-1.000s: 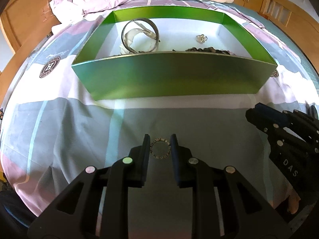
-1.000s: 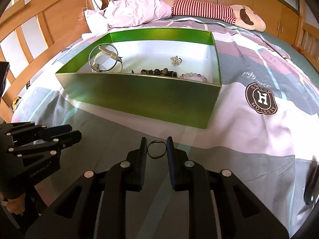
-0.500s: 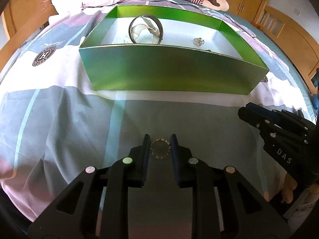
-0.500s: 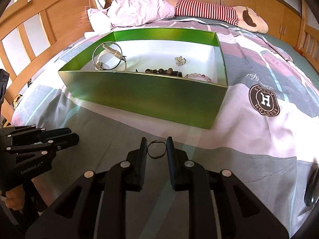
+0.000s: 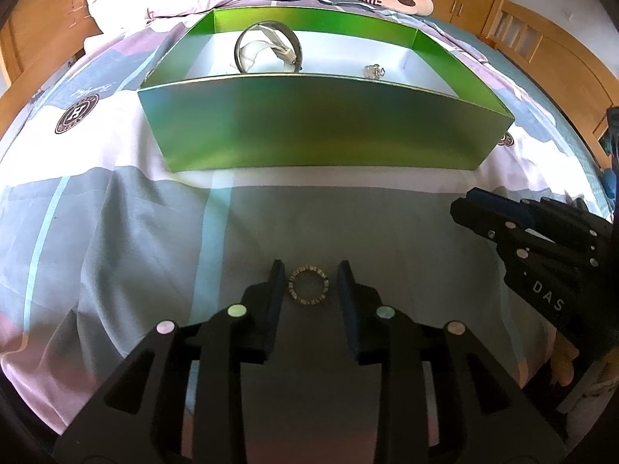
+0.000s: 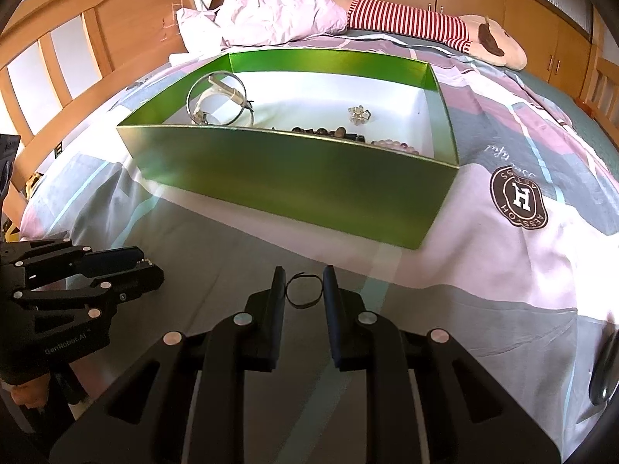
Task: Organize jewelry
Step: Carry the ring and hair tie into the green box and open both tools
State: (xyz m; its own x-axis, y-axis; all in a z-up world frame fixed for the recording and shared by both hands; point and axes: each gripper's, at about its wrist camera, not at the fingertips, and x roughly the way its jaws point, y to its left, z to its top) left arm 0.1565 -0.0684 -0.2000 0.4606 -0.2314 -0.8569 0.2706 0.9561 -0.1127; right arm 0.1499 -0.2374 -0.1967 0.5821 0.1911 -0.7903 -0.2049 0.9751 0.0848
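Observation:
My left gripper (image 5: pixel 308 275) is shut on a small studded gold ring (image 5: pixel 308 285), held above the bedspread short of the green box (image 5: pixel 321 127). My right gripper (image 6: pixel 304 280) is shut on a thin dark ring (image 6: pixel 304 290), also short of the green box (image 6: pixel 294 178). The box holds a large silver bangle (image 6: pixel 220 98), a sparkly brooch (image 6: pixel 359 114), dark beads (image 6: pixel 329 131) and pink beads (image 6: pixel 394 145). The right gripper shows at the right of the left wrist view (image 5: pixel 476 216); the left gripper shows at the left of the right wrist view (image 6: pixel 143 266).
The box sits on a patchwork bedspread (image 6: pixel 522 270) with round logo patches (image 6: pixel 518 197). A crumpled pink blanket (image 6: pixel 278 15) and a striped plush toy (image 6: pixel 418 23) lie behind the box. Wooden bed rails (image 6: pixel 58 58) run along the left.
Both grippers have moved closer to the green box and risen slightly, each still holding its ring. The box looks larger and nearer in both views.

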